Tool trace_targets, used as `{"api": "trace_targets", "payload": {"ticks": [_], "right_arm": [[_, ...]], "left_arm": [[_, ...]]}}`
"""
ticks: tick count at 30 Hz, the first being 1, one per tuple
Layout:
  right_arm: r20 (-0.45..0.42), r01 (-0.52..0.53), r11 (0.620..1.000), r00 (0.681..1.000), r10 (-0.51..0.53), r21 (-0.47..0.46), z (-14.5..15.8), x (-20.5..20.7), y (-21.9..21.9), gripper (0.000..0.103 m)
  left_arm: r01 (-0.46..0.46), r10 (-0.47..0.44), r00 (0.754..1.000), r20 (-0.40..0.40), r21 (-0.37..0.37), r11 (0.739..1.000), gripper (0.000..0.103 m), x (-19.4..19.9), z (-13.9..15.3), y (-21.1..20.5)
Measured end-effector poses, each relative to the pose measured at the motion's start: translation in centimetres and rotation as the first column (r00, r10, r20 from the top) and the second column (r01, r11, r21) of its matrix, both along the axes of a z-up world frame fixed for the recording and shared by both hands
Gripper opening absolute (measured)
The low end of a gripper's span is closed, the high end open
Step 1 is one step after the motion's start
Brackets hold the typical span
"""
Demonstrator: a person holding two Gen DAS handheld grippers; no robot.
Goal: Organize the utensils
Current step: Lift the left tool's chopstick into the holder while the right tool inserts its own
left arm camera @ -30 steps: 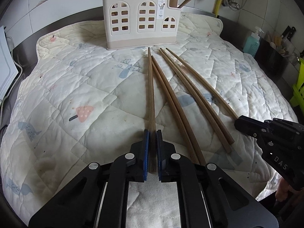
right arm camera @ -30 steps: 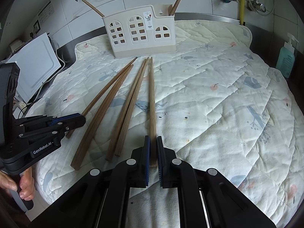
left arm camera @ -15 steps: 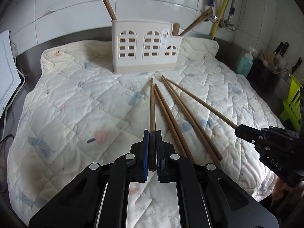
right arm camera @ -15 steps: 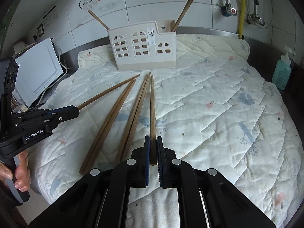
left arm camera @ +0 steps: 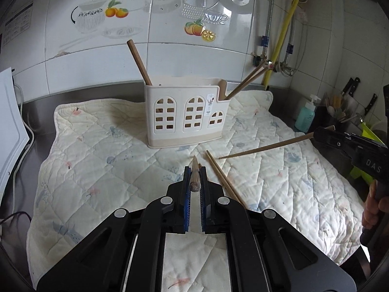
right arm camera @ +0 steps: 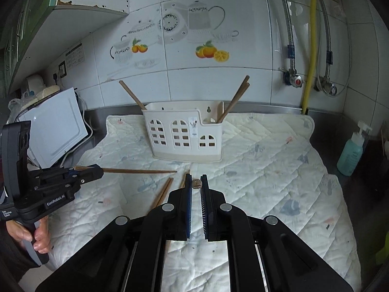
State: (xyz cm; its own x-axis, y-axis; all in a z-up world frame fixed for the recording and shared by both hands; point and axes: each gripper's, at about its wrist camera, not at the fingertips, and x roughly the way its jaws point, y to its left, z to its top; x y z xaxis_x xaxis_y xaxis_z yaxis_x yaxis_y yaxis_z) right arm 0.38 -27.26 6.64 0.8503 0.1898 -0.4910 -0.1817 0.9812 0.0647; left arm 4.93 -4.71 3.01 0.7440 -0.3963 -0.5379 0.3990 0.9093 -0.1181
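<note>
Gripping one chopstick each, the left gripper (left arm camera: 194, 177) and right gripper (right arm camera: 196, 182) have raised them off the quilt (left arm camera: 97, 165); both now point ahead toward the holder (left arm camera: 186, 115). Two chopsticks (left arm camera: 223, 180) remain below the jaws.

White glossy wall tiles (right arm camera: 214, 92) backed the scene, printed with teapots, cups and oranges (right arm camera: 211, 52). A yellow pipe (right arm camera: 310, 48) and braided metal hoses (right arm camera: 288, 24) with valves ran down the wall at the right. A steel counter (left arm camera: 36, 112) carried a cream quilted mat (right arm camera: 267, 160). A white appliance (right arm camera: 56, 131) stood at the left beneath a green cabinet (right arm camera: 14, 36). A teal soap pump bottle (right arm camera: 352, 153) and a black knife holder (left arm camera: 340, 114) sat at the right.
</note>
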Motion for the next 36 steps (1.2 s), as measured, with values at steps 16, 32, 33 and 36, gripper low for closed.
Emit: {"api": "trace_targets", "payload": {"ticks": [16,32,33,36], "right_arm": [[0.059,-0.057,0.997,0.996,0.060,-0.056,7.2,2.8,-0.5,0.007],[0.079,-0.049,0.994,0.995,0.056,-0.093,12.3,8.4,-0.9,0.007],[0.072,-0.051,0.995,0.996,0.057,-0.089,12.4,9.0,-1.0,0.007],[0.031,-0.059,0.995,0.998,0.061,-0.084,12.2,11.1,-0.9,0.007]], "left_arm": [[0.021,-0.019,0.995,0.095,-0.024,0.999,0.005,1.0,5.1,0.5],[0.000,0.014,0.955,0.296,-0.050,0.999,0.005,4.3,14.5,-0.2],[-0.011,0.025,0.953,0.302,-0.050,0.999,0.005,4.8,14.8,-0.2],[-0.041,0.055,0.955,0.291,-0.053,0.998,0.005,6.9,15.5,-0.3]]}}
